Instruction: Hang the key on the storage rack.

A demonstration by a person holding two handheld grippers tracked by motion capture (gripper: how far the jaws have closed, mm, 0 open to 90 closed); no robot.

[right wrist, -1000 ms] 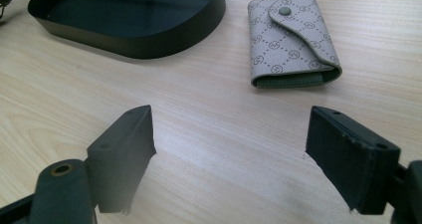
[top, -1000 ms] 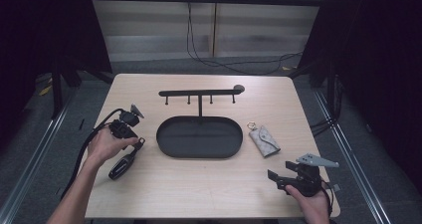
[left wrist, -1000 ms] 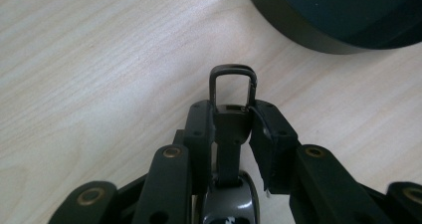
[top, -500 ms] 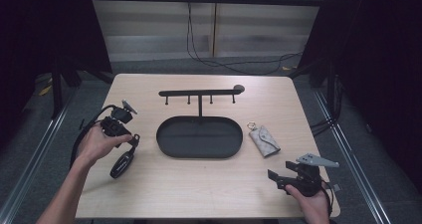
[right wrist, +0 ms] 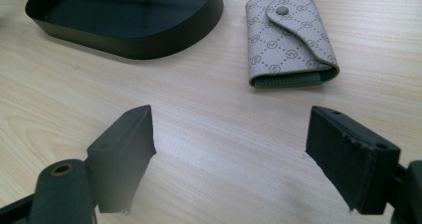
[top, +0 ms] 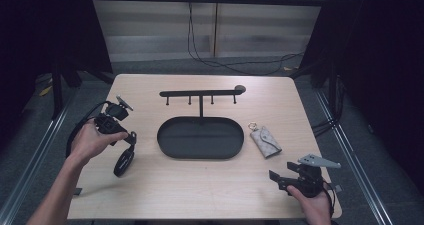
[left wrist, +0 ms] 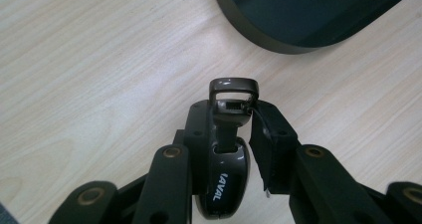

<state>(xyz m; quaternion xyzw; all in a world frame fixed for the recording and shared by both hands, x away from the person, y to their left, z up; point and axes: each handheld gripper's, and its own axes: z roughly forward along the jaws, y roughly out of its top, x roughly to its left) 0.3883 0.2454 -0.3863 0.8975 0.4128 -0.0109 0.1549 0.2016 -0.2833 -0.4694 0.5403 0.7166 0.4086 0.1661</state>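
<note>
Left hand-held gripper (top: pixel 125 147) is clamped on a dark car key fob (left wrist: pixel 222 176), pads pressing its sides; in the left gripper view the fob's metal loop (left wrist: pixel 234 91) juts out past the jaw tips, pointing toward the rim of the black oval tray (left wrist: pixel 259 32). Gripping the body and leaving the loop free looks deliberate: the loop is the part that would go over a peg. The fob hangs off the table (top: pixel 210 195), at its left side, beside the tray (top: pixel 172 147) but clear of it. Behind the tray stands the hook rack (top: pixel 201 92), its pegs bare, so hanging seems the likely aim, though dropping the fob in the tray is also possible. Right hand-held gripper (top: pixel 282 181) rests at the near right corner, jaws spread wide and empty; its own view looks across bare wood at the grey patterned key pouch (right wrist: pixel 291 37), which lies flat, well ahead of the jaws and just right of the tray. Likely waiting its turn. Against the earlier frames: the left hand and its fob sit a little higher and have drifted slightly leftward; the grip is unchanged. Right hand, pouch, tray and rack are as they were.
</note>
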